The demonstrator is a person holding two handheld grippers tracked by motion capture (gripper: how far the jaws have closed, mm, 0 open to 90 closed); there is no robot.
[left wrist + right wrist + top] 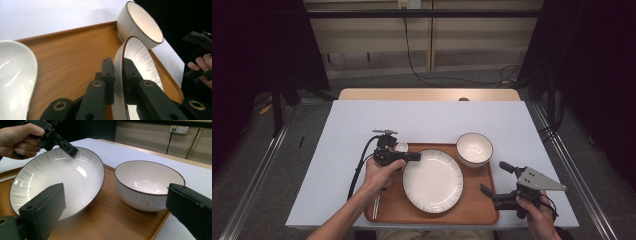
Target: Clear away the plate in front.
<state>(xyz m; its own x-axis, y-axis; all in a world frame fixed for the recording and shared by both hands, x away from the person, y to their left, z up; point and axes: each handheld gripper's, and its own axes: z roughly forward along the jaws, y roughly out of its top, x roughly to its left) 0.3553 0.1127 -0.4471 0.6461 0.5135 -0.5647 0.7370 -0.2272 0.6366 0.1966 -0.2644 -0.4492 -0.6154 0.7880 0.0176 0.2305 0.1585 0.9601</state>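
from the high view we see a wooden tray (472, 212) on the white table (362, 120), with the plate (432, 180) lying at its middle and a bowl (474, 148) at its far right corner. the left gripper (414, 157) reaches in from the left, its tips at the plate's left rim, the left hand (379, 176) wrapped around its body with the forearm slanting up from the bottom edge. the right gripper (496, 178) hovers over the tray's right edge, jaws spread wide and holding nothing, the right hand (532, 212) low at the table's near corner.

in the left gripper view we get what the overhead hides: the two jaws are clamped on the plate (140, 60) rim, one pad on each face. a white spoon (15, 80) lies just beside on the tray (70, 52), and the bowl (140, 23) stands beyond.

in the right gripper view we see the plate (57, 180) tilted, its far rim lifted off the tray (112, 217) by the left gripper (68, 147), and the bowl (147, 185) just beside it, between the wide-apart jaws.
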